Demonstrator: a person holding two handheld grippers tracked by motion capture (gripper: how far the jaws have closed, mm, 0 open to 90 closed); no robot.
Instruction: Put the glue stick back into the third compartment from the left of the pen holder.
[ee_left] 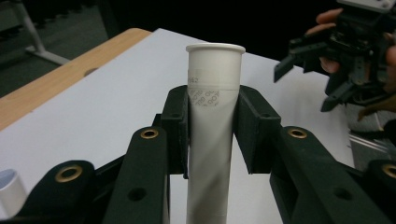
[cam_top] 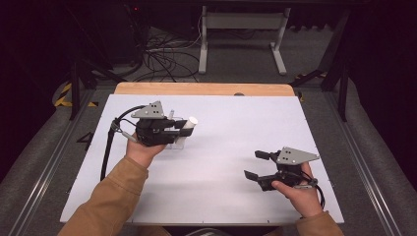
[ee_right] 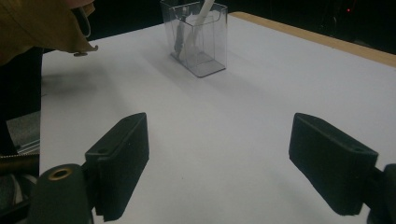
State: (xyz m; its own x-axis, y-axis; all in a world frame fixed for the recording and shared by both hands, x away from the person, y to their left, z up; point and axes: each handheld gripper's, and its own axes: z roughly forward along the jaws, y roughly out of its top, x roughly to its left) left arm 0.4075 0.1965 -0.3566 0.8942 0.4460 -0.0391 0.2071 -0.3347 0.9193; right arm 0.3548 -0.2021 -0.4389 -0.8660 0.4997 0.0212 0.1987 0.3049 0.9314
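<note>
Left tool is clamped on a white tube, one pad on each side, a bit below the rim. In the left gripper view the tube runs straight up between the jaws, long axis in line with them, flared open end at the top and the lower end cut off by the frame. From the high view the same tube lies closer to level, open end pointing right and a little away from the person, held just above the tabletop on its left half.

There's a label band under the rim and some printed digits below it, curved around the tube. Too small and skewed for me to read properly.

Right tool has its jaws well apart with nothing between them, just bare white tabletop. In the high view it sits low at the right front, pointing left.

The right gripper view gives a good look at a clear box standing on the tabletop with a white tube leaning inside it; the high view has that box mostly tucked under the left tool. The left gripper view also catches another white tube end at the bottom left corner, plus the right tool off at the upper right.
</note>
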